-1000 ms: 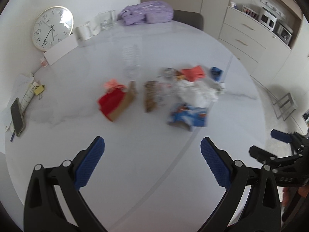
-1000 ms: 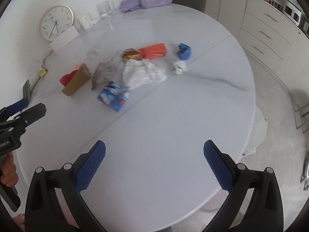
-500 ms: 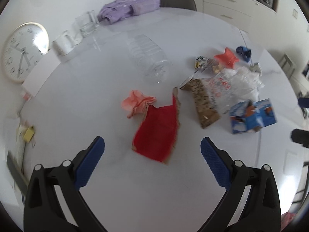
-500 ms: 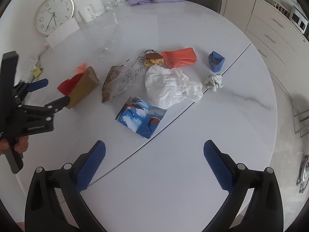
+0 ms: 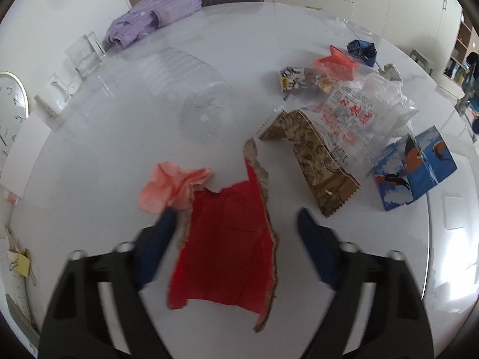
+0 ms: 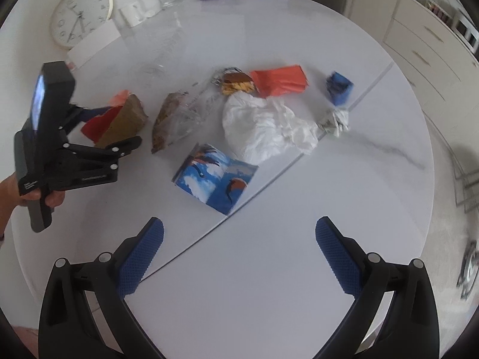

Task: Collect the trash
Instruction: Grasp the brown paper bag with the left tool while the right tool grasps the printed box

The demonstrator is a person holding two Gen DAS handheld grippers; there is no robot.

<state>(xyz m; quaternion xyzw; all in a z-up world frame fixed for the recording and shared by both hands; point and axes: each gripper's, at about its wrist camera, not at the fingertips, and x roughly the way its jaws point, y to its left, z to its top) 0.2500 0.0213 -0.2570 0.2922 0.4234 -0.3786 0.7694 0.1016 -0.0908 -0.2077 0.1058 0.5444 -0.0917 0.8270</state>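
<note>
A torn red cardboard piece (image 5: 227, 239) lies flat on the white round table (image 5: 89, 149). My left gripper (image 5: 236, 214) points down over it, jaws closing with the cardboard between them; the pads stand beside its edges, not pressing. A pink tissue (image 5: 170, 188) touches the cardboard's upper left. In the right wrist view the left gripper (image 6: 116, 125) straddles the cardboard (image 6: 98, 125). My right gripper (image 6: 239, 224) hangs open over bare table, short of a blue bird-print carton (image 6: 215, 176). White crumpled paper (image 6: 263, 128) lies beyond it.
More litter: a brown snack wrapper (image 5: 317, 161), a clear printed bag (image 5: 359, 110), an orange wrapper (image 6: 278, 80), a blue crumpled scrap (image 6: 338, 85), a clear bottle (image 5: 191, 83). A clock (image 6: 80, 15), mug, glass and purple bag (image 5: 155, 15) sit at the far edge.
My left gripper has dropped and rolled toward the red cardboard, and its jaws have narrowed around it. The right gripper came nearer the litter, then held still.
</note>
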